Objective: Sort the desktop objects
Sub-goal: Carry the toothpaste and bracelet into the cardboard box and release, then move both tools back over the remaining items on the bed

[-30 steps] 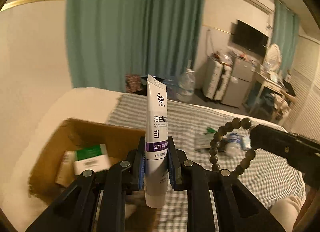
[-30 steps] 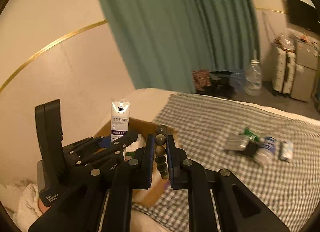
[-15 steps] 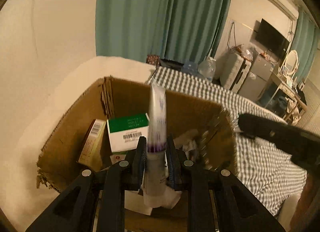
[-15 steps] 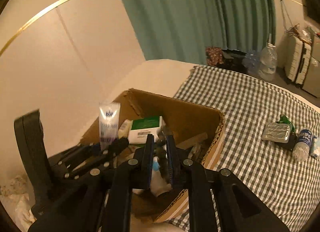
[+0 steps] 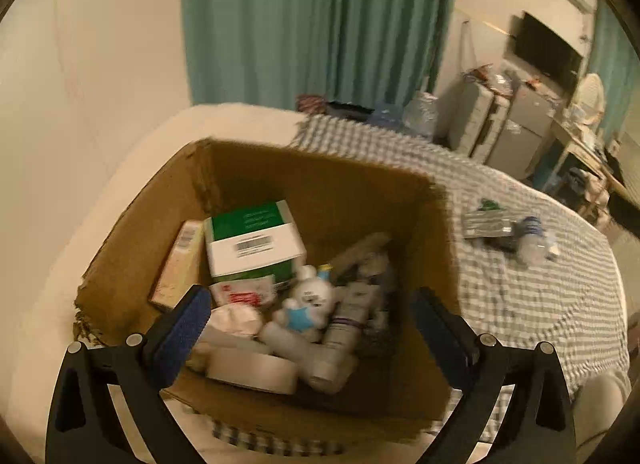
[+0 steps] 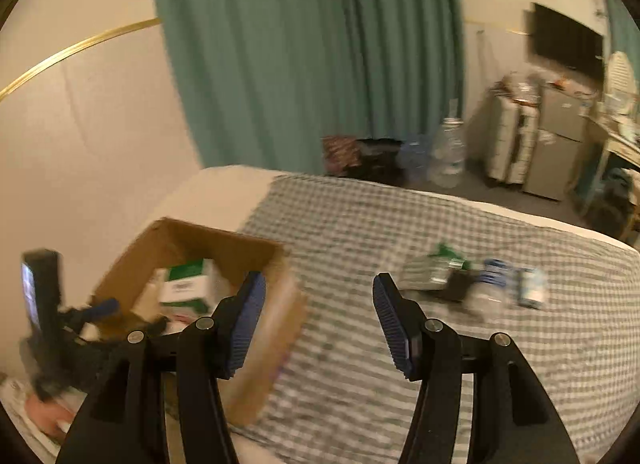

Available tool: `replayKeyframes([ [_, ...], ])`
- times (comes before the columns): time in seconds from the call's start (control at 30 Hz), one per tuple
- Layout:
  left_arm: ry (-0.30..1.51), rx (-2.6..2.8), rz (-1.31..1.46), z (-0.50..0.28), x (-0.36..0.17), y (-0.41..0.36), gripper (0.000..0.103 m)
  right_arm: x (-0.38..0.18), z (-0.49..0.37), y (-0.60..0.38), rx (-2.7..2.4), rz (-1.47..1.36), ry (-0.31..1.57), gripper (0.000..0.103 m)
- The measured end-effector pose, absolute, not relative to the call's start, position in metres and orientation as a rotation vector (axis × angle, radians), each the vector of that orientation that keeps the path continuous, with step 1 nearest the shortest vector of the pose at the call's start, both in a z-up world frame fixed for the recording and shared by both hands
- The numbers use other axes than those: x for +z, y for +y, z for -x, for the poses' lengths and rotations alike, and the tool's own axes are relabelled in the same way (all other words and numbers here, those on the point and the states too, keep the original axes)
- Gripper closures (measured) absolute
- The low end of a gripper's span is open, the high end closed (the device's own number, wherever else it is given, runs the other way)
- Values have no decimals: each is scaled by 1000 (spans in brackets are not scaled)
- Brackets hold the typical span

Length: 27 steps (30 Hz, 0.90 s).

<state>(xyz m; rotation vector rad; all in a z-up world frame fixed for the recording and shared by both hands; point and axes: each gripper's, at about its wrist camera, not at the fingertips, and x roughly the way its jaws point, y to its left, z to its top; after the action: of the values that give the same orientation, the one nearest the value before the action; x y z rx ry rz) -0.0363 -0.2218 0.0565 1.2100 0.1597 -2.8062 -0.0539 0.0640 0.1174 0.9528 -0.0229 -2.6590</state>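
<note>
Checkered bed cover carries the box (image 5: 248,168), holding a green carton (image 5: 252,236), toy (image 5: 308,300) and tube (image 5: 344,324). Both grippers, left (image 5: 310,318) and right (image 6: 318,300), now have released fingers; tube and beads were dropped.

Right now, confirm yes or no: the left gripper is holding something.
No: the left gripper has its jaws spread wide with nothing between them, open above the cardboard box, where the toothpaste tube already lies.

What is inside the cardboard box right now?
The cardboard box holds a green-and-white carton, a slim beige box, a rabbit figure and a tube. Anything beneath them is covered.
</note>
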Motion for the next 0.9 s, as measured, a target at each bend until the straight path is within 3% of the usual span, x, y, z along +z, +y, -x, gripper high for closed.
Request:
replayKeyframes([
  [0.4,-2,-3038,-1176,19,93,-86,0,115,3,221,-2913,-981,-101,46],
  [0.5,-50,-3068,-1157,19,97,-54,0,115,-7,242,-2939,-969,-139,39],
  [0.9,34,-3049,-1237,58,59,22,0,74,5,293,-2904,-1011,-321,32],
])
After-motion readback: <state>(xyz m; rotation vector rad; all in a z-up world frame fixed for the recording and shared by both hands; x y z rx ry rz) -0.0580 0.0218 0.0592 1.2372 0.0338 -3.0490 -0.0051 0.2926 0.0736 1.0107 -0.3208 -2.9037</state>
